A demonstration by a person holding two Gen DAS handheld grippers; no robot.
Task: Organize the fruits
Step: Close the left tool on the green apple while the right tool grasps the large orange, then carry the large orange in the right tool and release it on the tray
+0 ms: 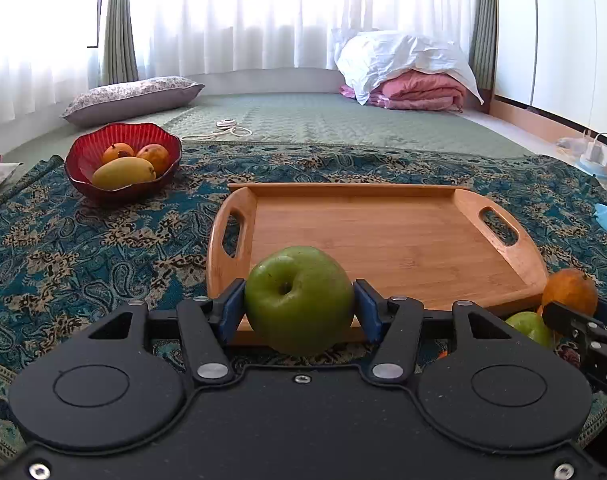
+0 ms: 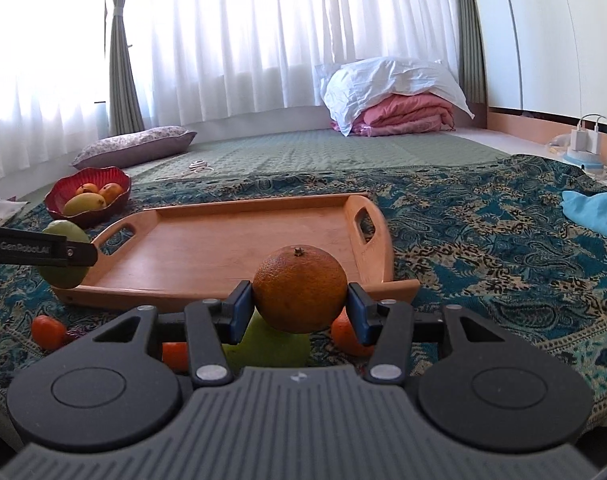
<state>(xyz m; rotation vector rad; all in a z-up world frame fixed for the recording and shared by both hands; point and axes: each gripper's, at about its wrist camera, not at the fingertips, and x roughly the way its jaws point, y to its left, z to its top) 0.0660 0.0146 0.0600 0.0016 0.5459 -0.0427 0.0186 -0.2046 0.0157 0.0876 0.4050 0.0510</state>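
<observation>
Bedroom floor, paisley cloth [image 1: 83, 248] spread as work surface; wooden tray [image 1: 383, 240] sits bare in the middle, likely the sorting target. Red bowl [image 1: 79, 160] already holds mangoes, well apart. Left gripper [image 1: 299, 304] clamps a green apple [image 1: 299, 300], right gripper [image 2: 299, 300] clamps an orange [image 2: 299, 288], both raised near the tray's near edge.

Black grippers w/ blue fingers [image 1: 231, 312], silver screws, round discs.
</observation>
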